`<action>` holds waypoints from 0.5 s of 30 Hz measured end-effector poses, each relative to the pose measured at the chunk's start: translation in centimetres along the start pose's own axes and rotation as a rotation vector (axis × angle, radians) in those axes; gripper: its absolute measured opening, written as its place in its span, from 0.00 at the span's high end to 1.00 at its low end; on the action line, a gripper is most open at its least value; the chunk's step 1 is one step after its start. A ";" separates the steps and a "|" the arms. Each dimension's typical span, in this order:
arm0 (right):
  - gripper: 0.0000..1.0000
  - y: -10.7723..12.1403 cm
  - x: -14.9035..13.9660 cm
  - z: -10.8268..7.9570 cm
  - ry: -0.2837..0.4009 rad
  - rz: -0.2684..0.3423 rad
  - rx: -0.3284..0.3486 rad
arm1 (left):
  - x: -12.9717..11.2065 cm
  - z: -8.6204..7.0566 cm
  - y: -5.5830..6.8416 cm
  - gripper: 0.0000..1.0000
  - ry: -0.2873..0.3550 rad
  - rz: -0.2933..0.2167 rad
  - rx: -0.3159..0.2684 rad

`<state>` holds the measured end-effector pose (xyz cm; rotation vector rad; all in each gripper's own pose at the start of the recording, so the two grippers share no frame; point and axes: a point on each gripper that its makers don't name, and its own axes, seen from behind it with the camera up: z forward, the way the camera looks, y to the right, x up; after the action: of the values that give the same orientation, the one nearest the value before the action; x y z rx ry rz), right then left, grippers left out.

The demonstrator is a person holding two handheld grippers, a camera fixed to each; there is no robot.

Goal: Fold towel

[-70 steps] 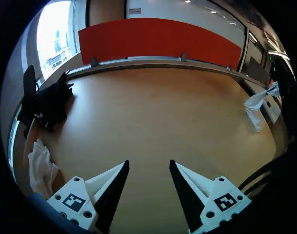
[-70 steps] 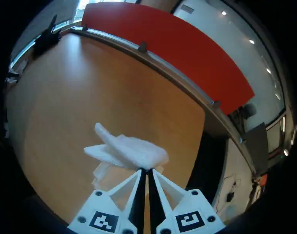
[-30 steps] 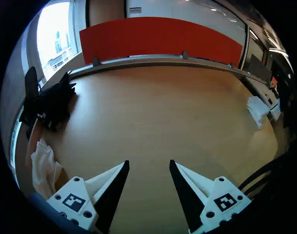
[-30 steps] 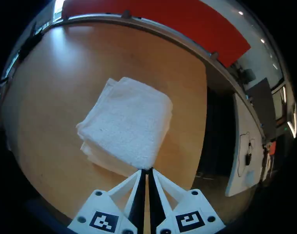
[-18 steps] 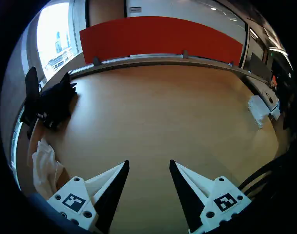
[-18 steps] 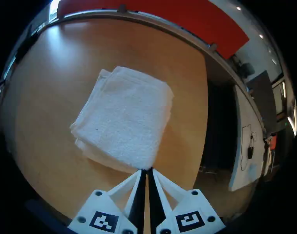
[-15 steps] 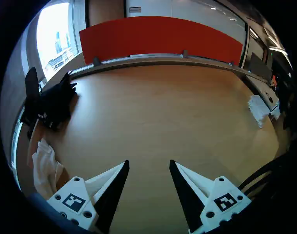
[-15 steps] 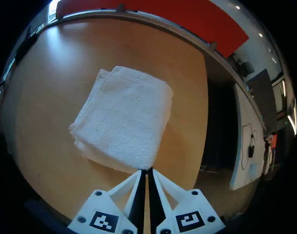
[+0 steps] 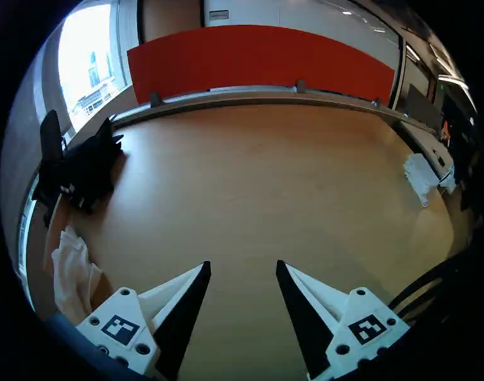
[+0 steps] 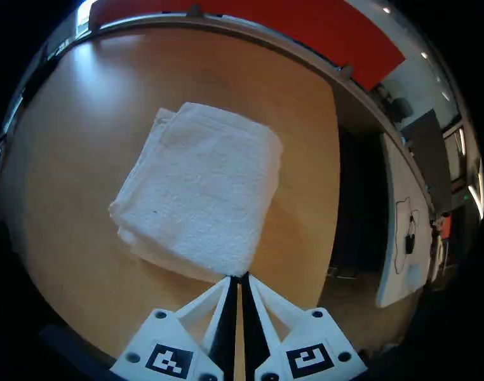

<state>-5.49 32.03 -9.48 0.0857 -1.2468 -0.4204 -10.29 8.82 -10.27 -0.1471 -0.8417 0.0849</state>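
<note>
Folded towel [image 10: 201,190] lies flat — near corner clamped in the right hand-held gripper [image 10: 240,277].

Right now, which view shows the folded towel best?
The right gripper view: the folded towel lies large and central on the table, stacked edges visible, near corner at the right gripper tips. The left gripper view shows the folded towel small, far right.

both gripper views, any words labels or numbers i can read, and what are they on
No text reads clearly.
Left gripper: square black-and-white patterns on its fingers, no letters.
Right gripper: same patterns, no letters.
Wall sign: too small to read.
Towel: plain white.
</note>
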 end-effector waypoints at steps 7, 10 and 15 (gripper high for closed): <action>0.96 0.0 -0.1 0.2 -0.002 0.019 0.004 | 0.1 0.1 0.0 0.24 -0.001 0.005 -0.001; 0.95 0.0 -0.1 0.2 -0.003 0.018 0.003 | 0.2 0.2 0.0 0.25 -0.002 0.006 0.000; 0.72 0.2 -0.2 0.3 -0.008 0.018 -0.009 | 0.3 0.3 0.1 0.25 0.001 0.004 -0.001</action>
<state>-5.79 32.30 -9.46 0.0650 -1.2529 -0.4117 -10.28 8.98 -9.85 -0.1497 -0.8403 0.0877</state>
